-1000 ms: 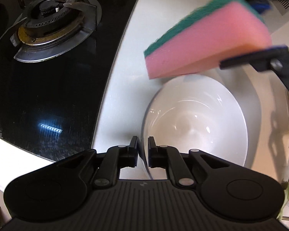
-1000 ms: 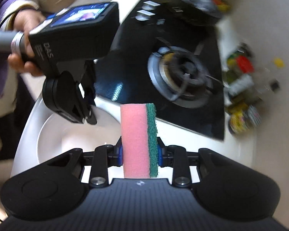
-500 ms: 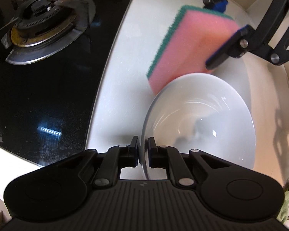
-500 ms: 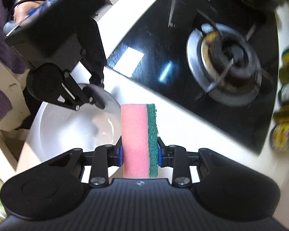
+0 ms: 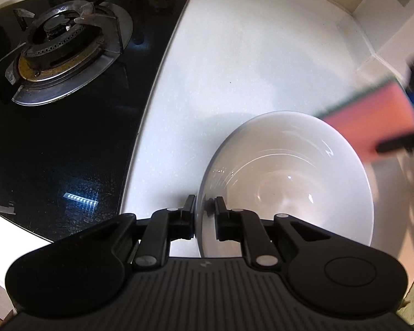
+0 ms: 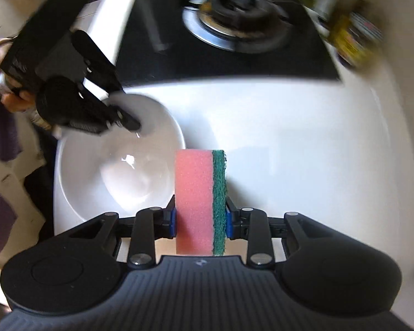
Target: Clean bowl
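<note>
A white bowl (image 5: 287, 182) is held over the white counter; it also shows in the right wrist view (image 6: 118, 171). My left gripper (image 5: 204, 211) is shut on the bowl's near rim, one finger inside and one outside; it shows in the right wrist view (image 6: 127, 122). My right gripper (image 6: 200, 218) is shut on a pink sponge with a green scouring side (image 6: 200, 201), held upright just past the bowl's rim. In the left wrist view the sponge (image 5: 372, 115) is blurred beyond the bowl's far right rim.
A black glass hob (image 5: 69, 127) with a gas burner (image 5: 63, 52) lies left of the bowl. Jars and bottles (image 6: 342, 27) stand along the wall behind the hob. A white counter (image 5: 248, 63) runs to a tiled wall corner (image 5: 372, 52).
The sponge has swung from above and behind the bowl's left rim to its far right side. The left gripper keeps its hold on the rim; the bowl has shifted slightly.
</note>
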`<control>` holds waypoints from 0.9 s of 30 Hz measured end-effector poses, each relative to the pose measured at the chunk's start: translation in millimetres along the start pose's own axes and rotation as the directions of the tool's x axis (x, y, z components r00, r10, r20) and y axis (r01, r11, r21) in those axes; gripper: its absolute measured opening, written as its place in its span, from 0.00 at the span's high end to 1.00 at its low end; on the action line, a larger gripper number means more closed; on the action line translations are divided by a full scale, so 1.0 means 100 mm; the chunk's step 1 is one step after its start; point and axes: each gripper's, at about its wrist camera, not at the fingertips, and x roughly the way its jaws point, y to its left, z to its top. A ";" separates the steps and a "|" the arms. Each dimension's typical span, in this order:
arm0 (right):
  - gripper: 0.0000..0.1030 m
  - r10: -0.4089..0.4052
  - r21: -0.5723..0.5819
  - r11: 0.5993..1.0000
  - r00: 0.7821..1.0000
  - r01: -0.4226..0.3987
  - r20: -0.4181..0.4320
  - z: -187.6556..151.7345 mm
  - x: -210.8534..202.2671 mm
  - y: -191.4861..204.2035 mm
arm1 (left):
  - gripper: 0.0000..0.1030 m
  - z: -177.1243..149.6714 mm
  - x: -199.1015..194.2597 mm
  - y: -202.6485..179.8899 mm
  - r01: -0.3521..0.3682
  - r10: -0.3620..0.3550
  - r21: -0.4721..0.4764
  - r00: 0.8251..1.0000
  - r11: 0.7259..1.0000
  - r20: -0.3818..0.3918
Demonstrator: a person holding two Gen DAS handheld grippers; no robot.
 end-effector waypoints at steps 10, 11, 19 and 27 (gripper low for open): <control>0.74 -0.248 0.523 0.833 0.967 0.179 0.064 -0.59 -0.18 0.82 | 0.85 0.00 0.02 -0.03 -0.032 0.033 -0.009 0.999 0.999 0.020; 0.74 -0.267 0.571 0.800 0.961 0.183 0.067 -0.62 -0.19 0.90 | 0.84 -0.01 0.02 -0.05 -0.039 0.039 -0.009 0.999 0.999 0.021; 0.74 -0.353 0.793 0.598 0.927 0.121 0.125 -1.02 -0.24 1.24 | 0.85 -0.21 0.00 -0.40 -0.032 0.033 0.044 0.999 0.998 -0.008; 0.74 -0.449 0.796 0.555 0.893 0.241 0.043 -1.23 -0.26 0.86 | 0.83 -0.26 0.07 -0.81 0.073 -0.064 0.095 0.993 0.993 -0.101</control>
